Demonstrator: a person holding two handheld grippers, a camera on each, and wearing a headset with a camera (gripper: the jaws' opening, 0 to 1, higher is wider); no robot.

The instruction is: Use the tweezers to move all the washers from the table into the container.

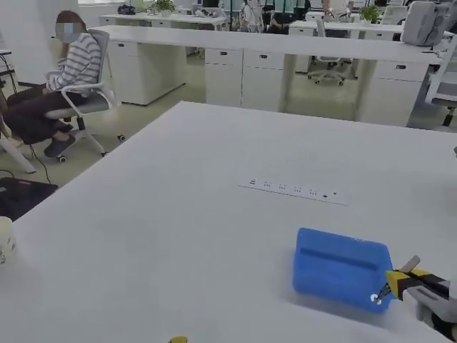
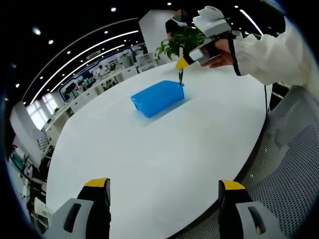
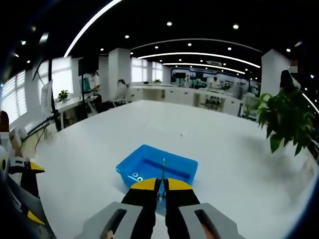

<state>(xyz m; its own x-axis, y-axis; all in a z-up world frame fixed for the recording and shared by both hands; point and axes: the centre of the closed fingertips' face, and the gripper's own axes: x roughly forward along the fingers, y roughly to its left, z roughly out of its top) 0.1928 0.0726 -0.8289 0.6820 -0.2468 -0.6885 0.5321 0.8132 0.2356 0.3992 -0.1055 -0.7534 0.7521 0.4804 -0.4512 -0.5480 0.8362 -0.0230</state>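
washers (image 3: 135,177), or what look like a few pale rings, lie on the floor of the blue container (image 3: 172,155) near its left wall in the right gripper view, so part of the job seems done. the container sits on the white table (image 1: 178,214), toward the person's right, with a power strip (image 1: 294,191) set into the top beyond it.

the tweezers (image 3: 163,172) reach out over the container's near wall with the tip above its inside. in the head view a small pale speck sits at the tip, right at the container's near corner. it may be another washer about to be dropped, but it is too small to be sure. the right gripper (image 3: 161,185) has its jaws pressed together on the tweezers' handle.

the left gripper (image 2: 164,185) hangs low at the table's near edge, well apart from the container, with its jaws spread wide and nothing between them.

my reading is that one delivery is at its release point. how many washers are left i cannot tell, since any loose ones on the table top would be too small to make out, so the count remaining stays open.
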